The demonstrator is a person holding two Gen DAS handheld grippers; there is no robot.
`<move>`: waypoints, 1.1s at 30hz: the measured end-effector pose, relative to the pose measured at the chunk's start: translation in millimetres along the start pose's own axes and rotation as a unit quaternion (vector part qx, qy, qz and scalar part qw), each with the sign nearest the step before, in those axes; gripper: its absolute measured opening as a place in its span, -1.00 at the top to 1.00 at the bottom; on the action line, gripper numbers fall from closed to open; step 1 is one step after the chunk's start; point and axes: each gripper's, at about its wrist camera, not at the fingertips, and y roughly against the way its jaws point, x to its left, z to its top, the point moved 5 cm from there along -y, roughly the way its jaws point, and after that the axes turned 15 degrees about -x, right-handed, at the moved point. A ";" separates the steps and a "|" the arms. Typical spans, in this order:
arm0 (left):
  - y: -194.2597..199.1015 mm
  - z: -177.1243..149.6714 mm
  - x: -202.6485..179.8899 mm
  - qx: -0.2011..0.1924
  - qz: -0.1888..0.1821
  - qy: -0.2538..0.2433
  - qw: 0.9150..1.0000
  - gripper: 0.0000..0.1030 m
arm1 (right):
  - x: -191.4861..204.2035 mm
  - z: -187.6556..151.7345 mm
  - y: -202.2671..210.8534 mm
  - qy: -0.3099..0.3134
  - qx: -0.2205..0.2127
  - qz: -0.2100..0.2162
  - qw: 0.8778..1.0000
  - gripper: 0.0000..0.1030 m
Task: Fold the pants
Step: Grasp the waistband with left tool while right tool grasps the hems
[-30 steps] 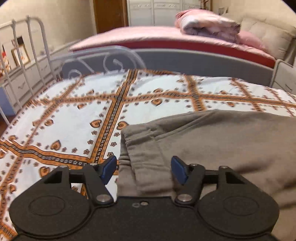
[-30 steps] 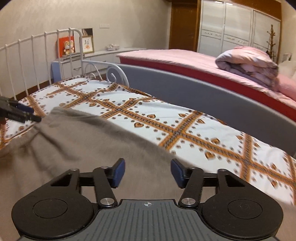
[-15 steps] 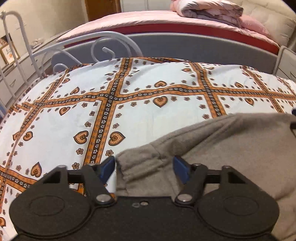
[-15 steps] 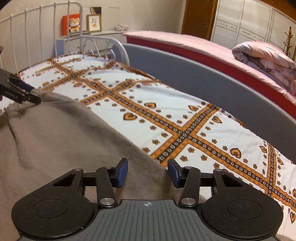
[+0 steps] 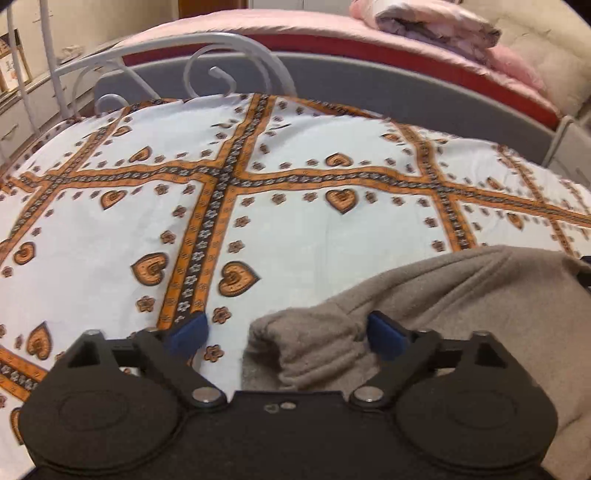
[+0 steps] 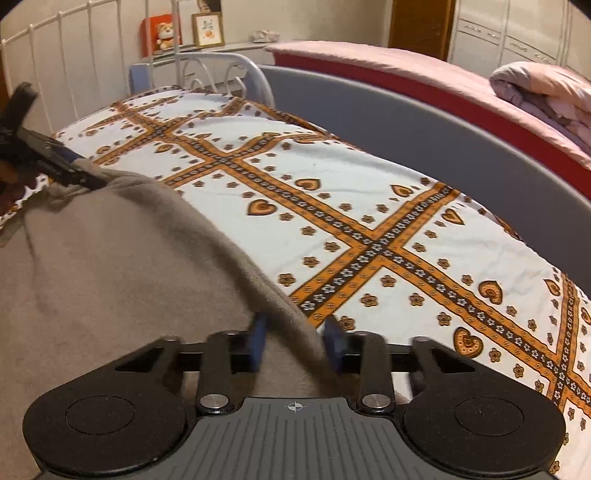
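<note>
Grey-brown pants [image 5: 461, 295] lie on the patterned bedspread [image 5: 295, 229]. In the left wrist view my left gripper [image 5: 288, 332] is open, its blue pads straddling the bunched waistband corner [image 5: 306, 339] at the pants' near left end. In the right wrist view the pants [image 6: 110, 266] fill the left half, and my right gripper [image 6: 295, 332] has its jaws narrowed around the raised far edge of the fabric [image 6: 288, 314]. The left gripper also shows in the right wrist view [image 6: 74, 173] at the pants' far left corner.
A white metal bed frame [image 6: 74, 55] rings the bed's far end. A grey footboard [image 6: 406, 122] runs along the far side, with a pink bed [image 5: 295, 33] and folded quilt [image 6: 543, 88] behind it. A shelf with pictures [image 6: 207, 29] stands at the back.
Both grippers moved forward along the pants to their far edge. The right gripper's jaws closed in on the fabric edge. The left gripper stayed open around the waistband corner.
</note>
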 end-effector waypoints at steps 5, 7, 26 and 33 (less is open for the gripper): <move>14.6 6.6 -24.1 -0.036 -0.010 -0.036 0.999 0.60 | 7.2 2.5 4.1 0.010 0.004 -0.008 1.000 0.83; 26.9 9.6 -26.9 -0.057 -0.012 -0.034 0.998 0.71 | 11.2 6.8 13.2 0.014 -0.003 -0.015 1.000 0.87; 233.9 -25.9 -45.9 -0.226 -0.139 -0.090 0.960 0.75 | 154.6 -0.1 221.7 0.100 -0.086 -0.008 0.991 0.88; 276.1 -120.6 -46.2 -0.191 -0.097 -0.020 0.977 0.56 | 224.8 -76.0 250.3 0.101 -0.080 -0.012 0.992 0.86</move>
